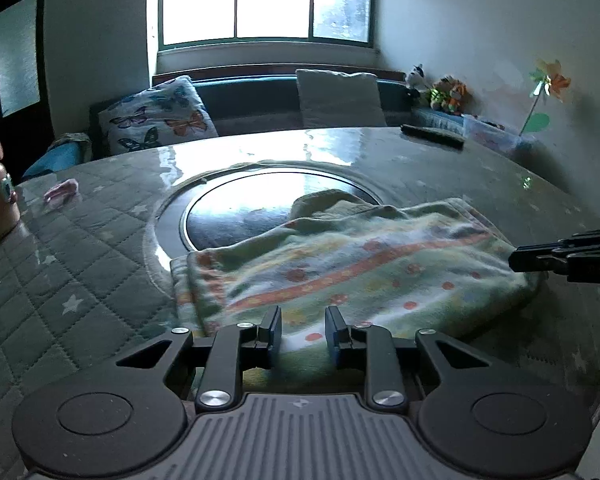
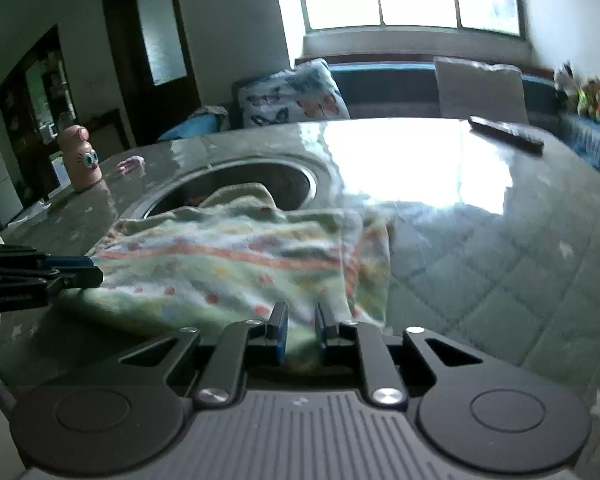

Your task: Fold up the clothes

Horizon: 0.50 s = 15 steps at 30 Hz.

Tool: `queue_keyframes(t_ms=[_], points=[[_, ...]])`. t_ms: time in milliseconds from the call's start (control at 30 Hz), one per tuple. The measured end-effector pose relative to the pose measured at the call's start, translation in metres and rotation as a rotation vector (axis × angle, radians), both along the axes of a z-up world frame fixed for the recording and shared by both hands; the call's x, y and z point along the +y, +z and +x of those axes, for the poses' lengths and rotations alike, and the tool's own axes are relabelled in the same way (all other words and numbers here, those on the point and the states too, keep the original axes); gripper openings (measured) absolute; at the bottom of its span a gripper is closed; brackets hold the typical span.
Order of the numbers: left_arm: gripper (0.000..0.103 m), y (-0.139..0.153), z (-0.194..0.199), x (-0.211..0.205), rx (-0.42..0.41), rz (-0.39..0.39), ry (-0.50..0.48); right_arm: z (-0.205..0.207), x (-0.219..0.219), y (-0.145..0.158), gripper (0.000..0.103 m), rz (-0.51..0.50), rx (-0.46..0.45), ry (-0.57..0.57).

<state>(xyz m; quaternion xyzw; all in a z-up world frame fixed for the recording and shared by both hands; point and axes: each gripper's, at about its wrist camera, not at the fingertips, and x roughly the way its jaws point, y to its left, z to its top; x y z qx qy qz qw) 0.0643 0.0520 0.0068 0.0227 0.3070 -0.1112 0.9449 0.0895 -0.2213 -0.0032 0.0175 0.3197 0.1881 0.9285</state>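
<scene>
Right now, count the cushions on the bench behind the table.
2: a butterfly-print cushion at the bench's left end, and a plain pale cushion to its right, under the window. The table edge could hide others.

Daylight pours from the window [image 1: 264, 0], blown out to white, leaving the room around it dim and bluish. Below the window, the glossy table [image 2: 480, 240] throws hard white glare. The right wrist view is softly motion-blurred, notably the cloth [image 2: 228, 264]. Fisheye bending curves walls beside the window; corners go black.
</scene>
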Motion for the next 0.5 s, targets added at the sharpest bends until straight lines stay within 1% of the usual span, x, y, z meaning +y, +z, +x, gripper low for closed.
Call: queue_keyframes(t_ms=[167, 233, 367, 500], points=[[0.027, -0.001, 0.009, 0.006, 0.014, -0.001, 0.027, 0.011, 0.002, -0.006, 0.014, -0.007, 0.032, -0.001], [0.027, -0.001, 0.013, 0.009, 0.020, -0.001, 0.038, 0.015, -0.001, -0.007, 0.014, 0.012, 0.046, -0.005], [0.027, -0.001, 0.021, 0.014, 0.031, -0.002, 0.059, 0.026, 0.004, 0.002, 0.015, 0.006, 0.012, 0.006], [0.027, -0.002, 0.028, 0.019, 0.042, -0.002, 0.081, 0.047, 0.013, 0.000, 0.015, 0.004, 0.007, 0.018]])
